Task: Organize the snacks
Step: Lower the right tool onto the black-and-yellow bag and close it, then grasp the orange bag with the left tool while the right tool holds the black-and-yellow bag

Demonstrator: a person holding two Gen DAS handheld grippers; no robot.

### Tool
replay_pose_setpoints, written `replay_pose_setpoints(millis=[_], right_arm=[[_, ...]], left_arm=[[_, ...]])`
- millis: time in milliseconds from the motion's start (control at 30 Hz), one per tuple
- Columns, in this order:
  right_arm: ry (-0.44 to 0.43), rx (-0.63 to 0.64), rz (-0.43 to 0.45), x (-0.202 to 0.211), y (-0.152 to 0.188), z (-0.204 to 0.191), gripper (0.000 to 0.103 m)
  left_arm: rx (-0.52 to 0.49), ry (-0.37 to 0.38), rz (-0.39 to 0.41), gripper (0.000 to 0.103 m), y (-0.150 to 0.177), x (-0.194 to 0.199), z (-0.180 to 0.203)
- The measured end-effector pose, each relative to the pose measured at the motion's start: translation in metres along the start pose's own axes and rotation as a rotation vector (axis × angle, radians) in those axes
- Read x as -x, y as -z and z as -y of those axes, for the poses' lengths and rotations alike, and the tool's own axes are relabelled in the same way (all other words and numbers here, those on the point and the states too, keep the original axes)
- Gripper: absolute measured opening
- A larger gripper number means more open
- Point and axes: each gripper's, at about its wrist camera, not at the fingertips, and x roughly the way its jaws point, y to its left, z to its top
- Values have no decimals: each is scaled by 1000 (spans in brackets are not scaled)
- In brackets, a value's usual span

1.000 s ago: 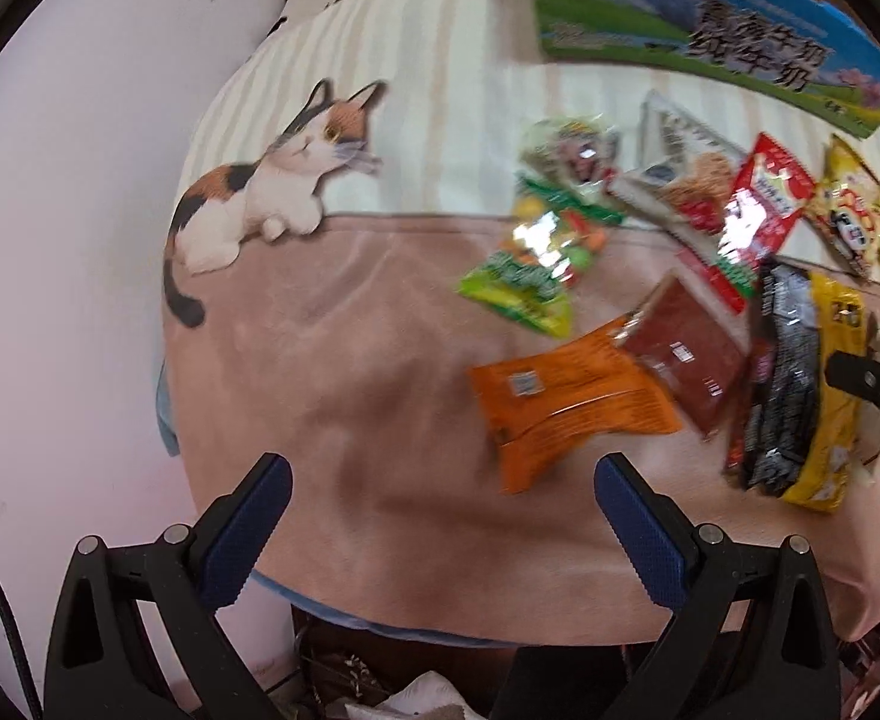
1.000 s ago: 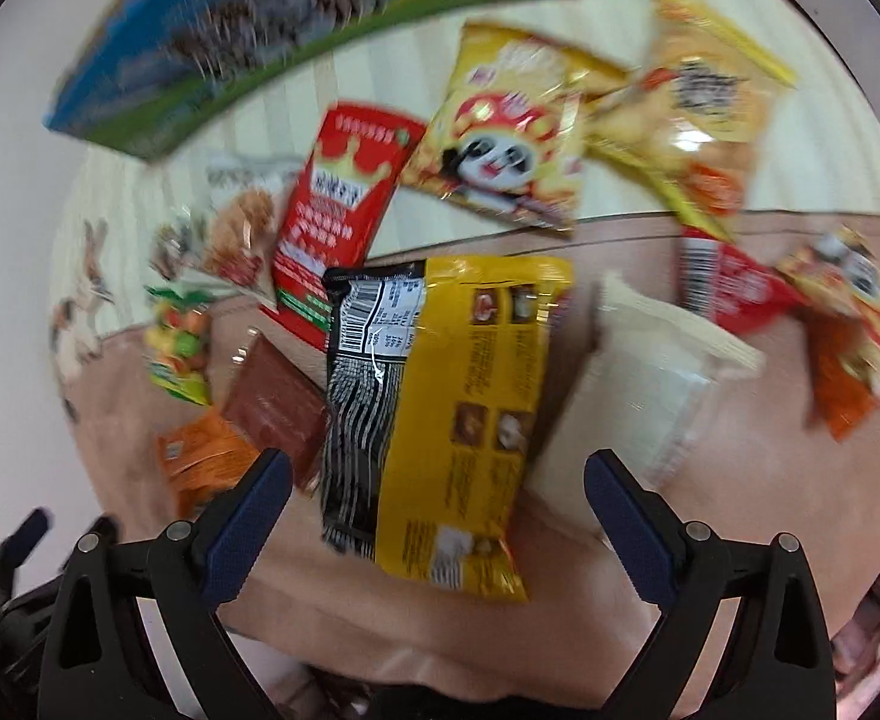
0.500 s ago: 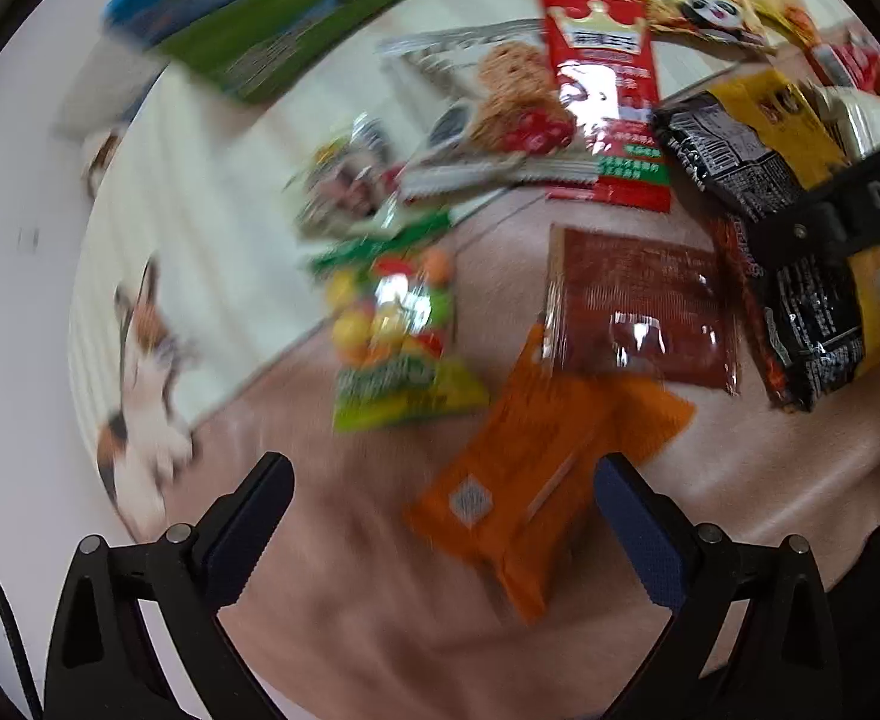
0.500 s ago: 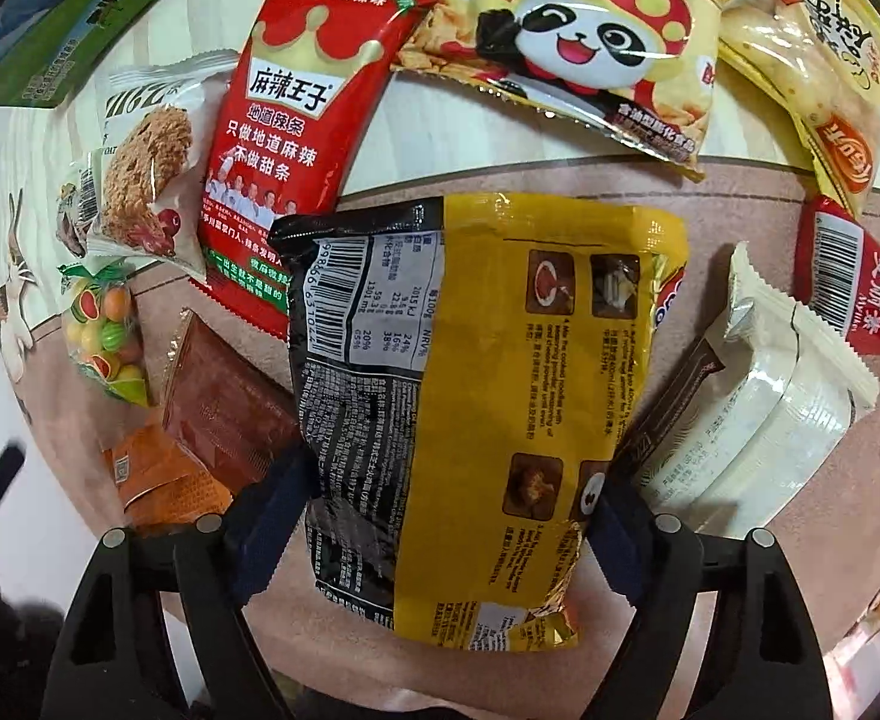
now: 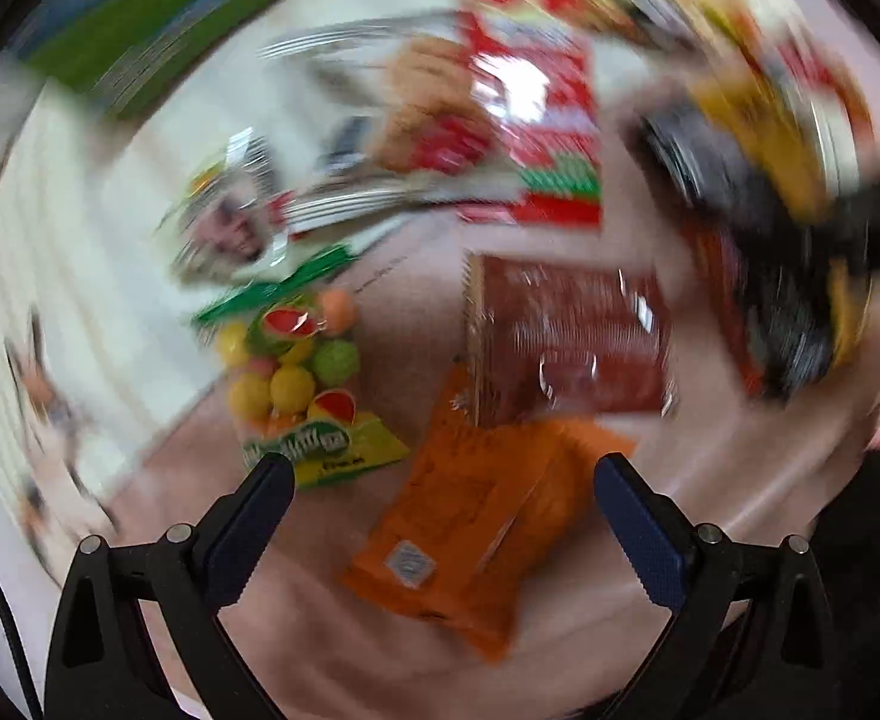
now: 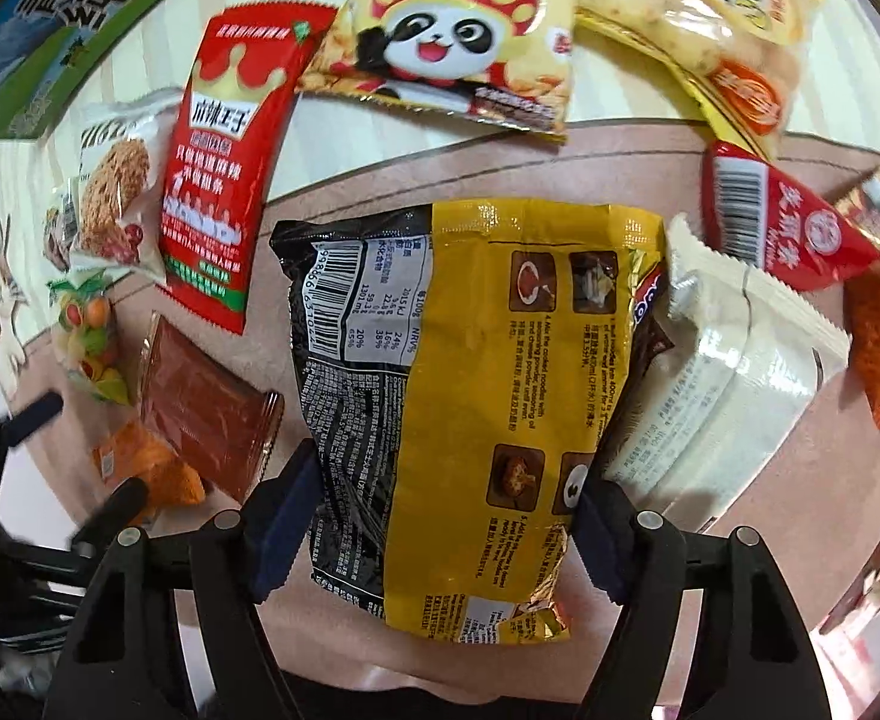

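Several snack packets lie on a cloth-covered table (image 6: 559, 156). My right gripper (image 6: 445, 510) has its blue pads against both sides of a black and yellow noodle packet (image 6: 469, 396), pinching it. My left gripper (image 5: 442, 489) is open, with an orange packet (image 5: 469, 528) lying between its fingers; the view is blurred. A brown-red packet (image 5: 565, 342) and a fruit-candy bag (image 5: 302, 384) lie just beyond. The left gripper also shows at the lower left of the right wrist view (image 6: 80, 456).
Around the noodle packet lie a white packet (image 6: 721, 378), a red spicy-strip packet (image 6: 224, 162), a panda chips bag (image 6: 457, 42), a yellow chips bag (image 6: 721, 18) and small red packets (image 6: 787, 228). A blue-green carton (image 6: 62, 30) stands at the back left.
My right gripper has closed in on the noodle packet, its pads now pressing the sides. My left gripper has moved forward over the orange packet, still open.
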Motion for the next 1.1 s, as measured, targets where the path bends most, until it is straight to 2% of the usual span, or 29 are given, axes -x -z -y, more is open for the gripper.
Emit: replay_pose_setpoints(millis=[67, 133, 167, 267, 333, 433, 500, 600, 700, 800, 867, 967, 1067, 1100], right_arm=[[12, 7, -12, -1, -2, -5, 80], [23, 10, -17, -3, -1, -10, 80], [30, 14, -18, -4, -1, -16, 80], [54, 30, -7, -6, 4, -29, 78], [52, 40, -4, -4, 7, -38, 78], [18, 66, -11, -5, 10, -55, 78], [7, 86, -20, -6, 12, -63, 79], [11, 93, -36, -8, 13, -70, 82], [9, 106, -60, -13, 14, -73, 84], [9, 106, -91, -17, 15, -76, 84], [12, 112, -91, -19, 16, -67, 84], [6, 117, -96, -16, 22, -70, 84], [-12, 96, -100, -17, 23, -69, 84], [-17, 94, -99, -18, 24, -65, 84]], left_arm=[[-97, -6, -40, 102, 0, -13, 9], [-77, 22, -50, 99, -3, -20, 7], [-36, 41, -53, 84, -4, -22, 3], [138, 97, -48, 60, -8, -22, -14], [310, 167, -52, 57, 0, -18, -38], [433, 246, 0, 56, 16, -10, -66], [381, 302, -16, 58, 21, -10, -70], [255, 268, -45, 62, 21, -13, -68], [153, 234, -67, 65, 26, -26, -41], [90, 217, -103, 65, 19, -34, -31], [51, 247, -109, 65, 13, -30, -24], [34, 340, -126, 65, 7, -26, -20], [-3, 357, -147, 65, 10, -29, -19], [-17, 352, -150, 65, 22, -27, -10]])
